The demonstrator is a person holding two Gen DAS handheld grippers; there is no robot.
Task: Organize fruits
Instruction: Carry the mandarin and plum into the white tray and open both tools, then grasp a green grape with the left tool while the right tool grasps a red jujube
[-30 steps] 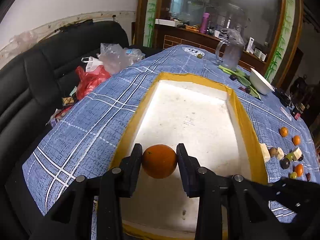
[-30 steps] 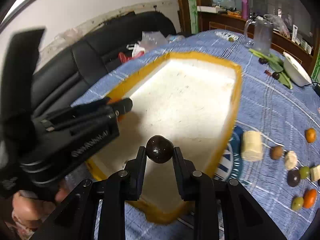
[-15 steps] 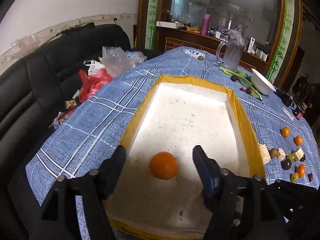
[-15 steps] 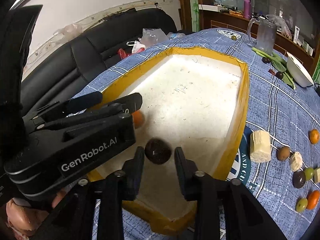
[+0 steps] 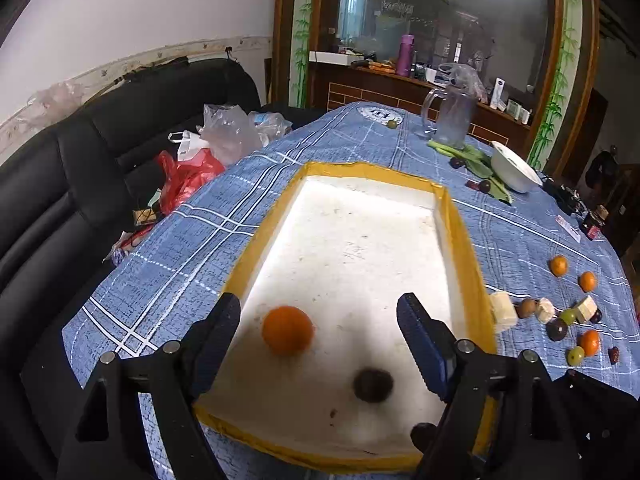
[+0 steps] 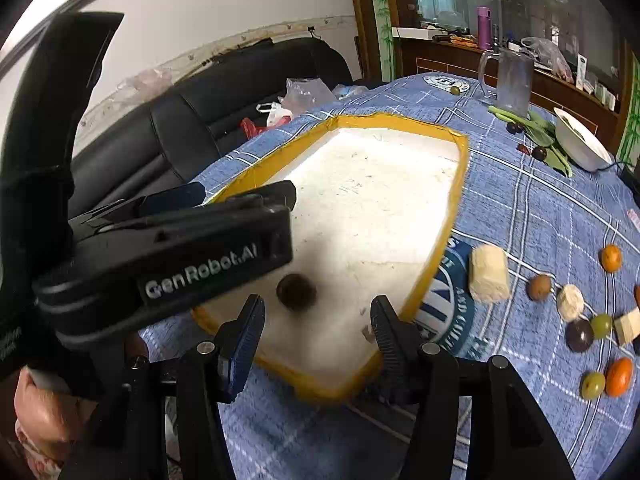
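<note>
Smooth round orange fruit and a blurry dark round fruit sit loose on the scuffed white foam tray's yellow-taped rim. Left gripper and right gripper fingers are opening, gripping nothing.
</note>
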